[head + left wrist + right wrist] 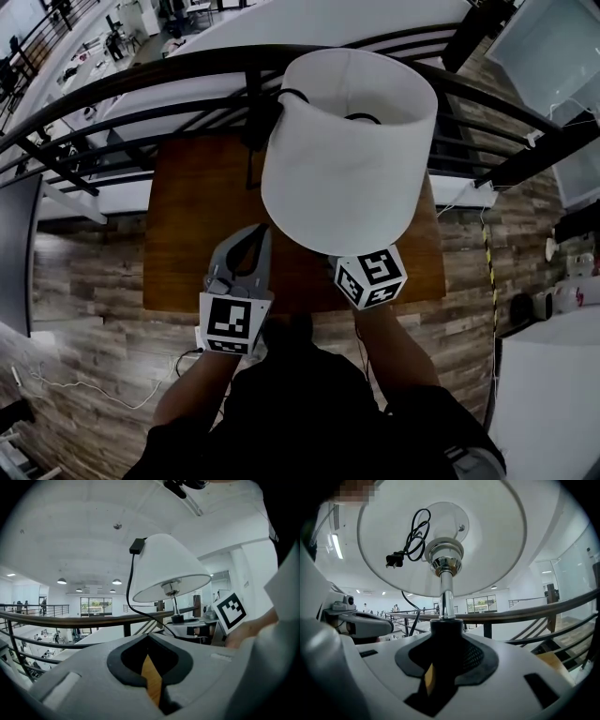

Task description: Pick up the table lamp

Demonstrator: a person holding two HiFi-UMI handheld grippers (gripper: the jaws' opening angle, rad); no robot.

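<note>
The table lamp hangs in the air above the wooden table [187, 234], and its white shade [347, 150] fills the middle of the head view. My right gripper [447, 656] is shut on the lamp's black base [447, 632], with the chrome stem [446, 590] rising straight up into the shade [440, 536]. In the head view only the right gripper's marker cube [370, 277] shows; its jaws are hidden under the shade. The black cord and plug [408, 543] are bundled inside the shade. My left gripper [260, 234] is shut with nothing in it, left of the lamp [164, 566].
A dark metal railing [141, 80] runs along the far side of the table, with a drop to a lower floor behind it. Wood-plank floor surrounds the table. A thin cable [94, 394] lies on the floor at the left.
</note>
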